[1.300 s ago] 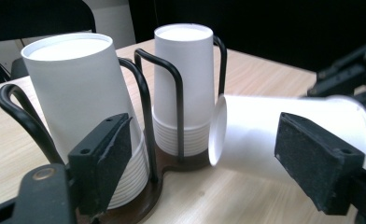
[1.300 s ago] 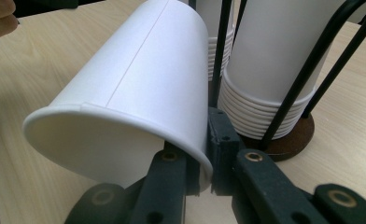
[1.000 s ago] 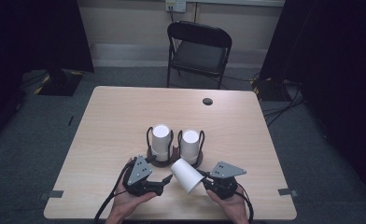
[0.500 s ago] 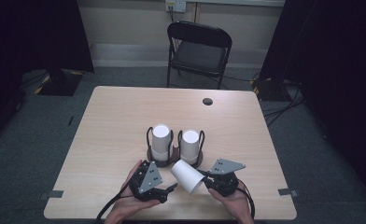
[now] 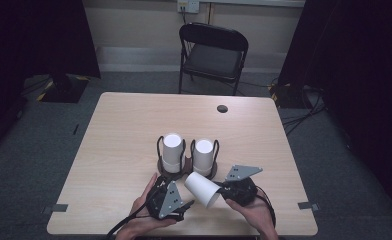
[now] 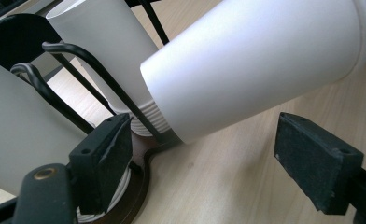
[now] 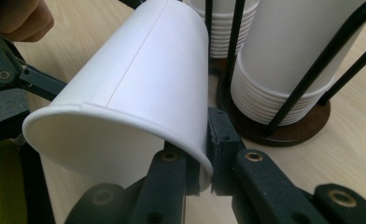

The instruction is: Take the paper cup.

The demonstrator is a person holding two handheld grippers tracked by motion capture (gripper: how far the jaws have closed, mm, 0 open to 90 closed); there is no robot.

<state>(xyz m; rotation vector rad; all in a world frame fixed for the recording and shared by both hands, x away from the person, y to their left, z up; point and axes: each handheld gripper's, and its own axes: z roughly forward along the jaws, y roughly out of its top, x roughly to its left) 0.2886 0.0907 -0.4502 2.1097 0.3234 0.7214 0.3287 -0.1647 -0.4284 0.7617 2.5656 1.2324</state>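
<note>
A single white paper cup (image 5: 202,189) lies tilted above the table, its closed end up toward the left. My right gripper (image 5: 223,193) is shut on its rim (image 7: 202,161). My left gripper (image 5: 185,206) is open at the cup's lower left, and its jaws have just been closing a little. In the left gripper view the cup (image 6: 256,60) hangs just ahead between the pads (image 6: 107,156), which do not touch it. Behind stand two stacks of white cups (image 5: 172,151) (image 5: 204,155) in black wire holders.
The holders' dark round bases (image 7: 288,128) sit close beside the held cup. A small dark disc (image 5: 222,108) lies near the table's far edge. A black folding chair (image 5: 214,50) stands beyond the table (image 5: 114,130).
My left gripper has moved right, closer to the held cup, and its jaws have narrowed slightly. The right gripper and the cup have stayed in place.
</note>
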